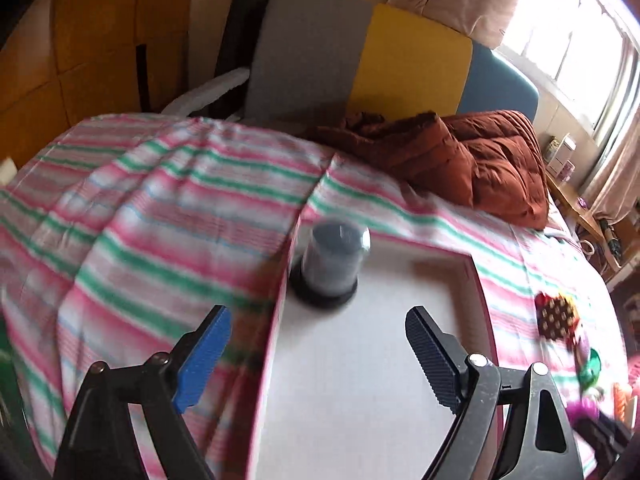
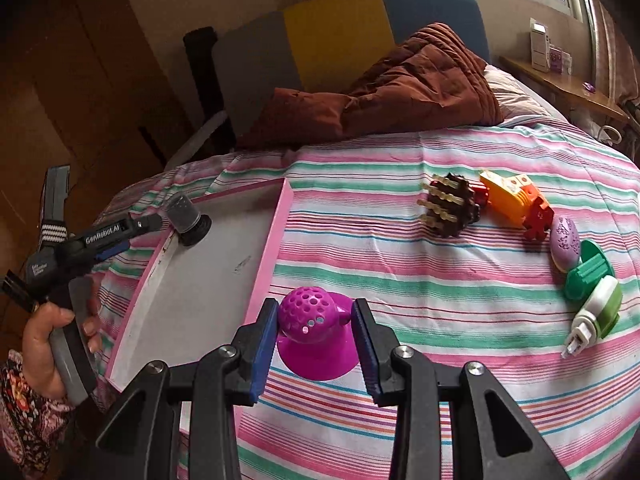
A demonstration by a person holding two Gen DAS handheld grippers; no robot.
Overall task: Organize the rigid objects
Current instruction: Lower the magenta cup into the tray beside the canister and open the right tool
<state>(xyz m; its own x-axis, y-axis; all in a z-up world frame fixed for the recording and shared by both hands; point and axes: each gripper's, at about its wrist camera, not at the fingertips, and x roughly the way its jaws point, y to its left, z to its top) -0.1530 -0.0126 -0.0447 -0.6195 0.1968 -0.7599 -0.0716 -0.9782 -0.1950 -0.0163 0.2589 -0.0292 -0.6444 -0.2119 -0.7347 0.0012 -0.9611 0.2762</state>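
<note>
Left gripper (image 1: 318,354) was spread wide, released, lower centre above the pink tray (image 1: 276,312); domed container (image 1: 334,262) stood free. Right gripper (image 2: 315,354) clamped the magenta perforated toy (image 2: 314,330).

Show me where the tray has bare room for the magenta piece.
The tray floor is bare apart from the dark capped cylinder in its far corner, so near and middle patches are free. Crowded: the toy cluster on the striped cloth, right.
</note>
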